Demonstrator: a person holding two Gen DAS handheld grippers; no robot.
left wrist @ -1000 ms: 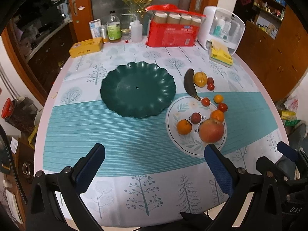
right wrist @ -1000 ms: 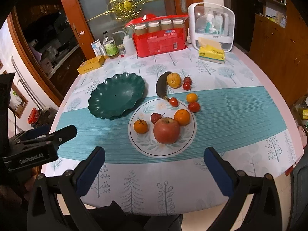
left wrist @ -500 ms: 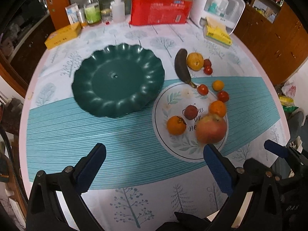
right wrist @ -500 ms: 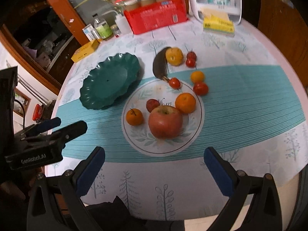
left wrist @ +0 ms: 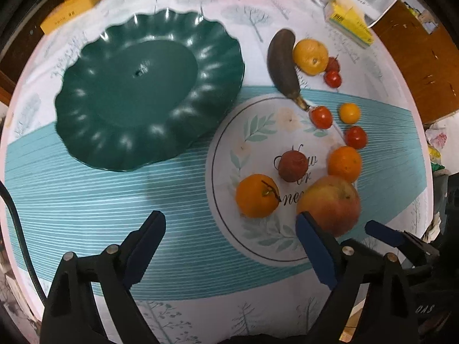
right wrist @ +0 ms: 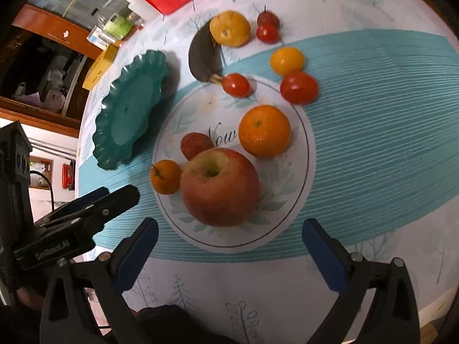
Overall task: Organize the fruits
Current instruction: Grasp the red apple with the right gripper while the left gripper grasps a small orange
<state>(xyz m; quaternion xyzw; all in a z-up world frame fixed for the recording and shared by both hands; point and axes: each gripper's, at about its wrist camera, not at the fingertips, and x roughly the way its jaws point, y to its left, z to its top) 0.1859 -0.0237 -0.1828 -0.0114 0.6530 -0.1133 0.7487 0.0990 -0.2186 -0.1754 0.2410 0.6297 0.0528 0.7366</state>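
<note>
The left tongs (left wrist: 229, 246) stand spread wide at the bottom of the left wrist view, nothing between the pads, though they have just been closing a little. Their right pad (left wrist: 315, 252) overlaps the lower edge of the big apple (left wrist: 330, 203) in the picture; whether it touches I cannot tell. The apple sits at lower right on the printed white circle (left wrist: 258, 132) of the desk (left wrist: 86, 200) cloth, with two oranges (left wrist: 256, 196) and a small dark red fruit (left wrist: 292, 166). The empty green dish (left wrist: 143, 91) fills the upper left; a dark banana (left wrist: 282, 63) and small tomatoes lie at upper right. Compared with a second ago, everything looms larger and the far shelves are cut off at the top.

In the right wrist view the right tongs (right wrist: 229, 246) are also spread, holding nothing, and have just narrowed slightly. The apple (right wrist: 219, 186) lies just above the gap, centre frame. The green dish (right wrist: 129, 109) is at left, the left tongs (right wrist: 94, 206) at lower left. The fruit is closer than before.
</note>
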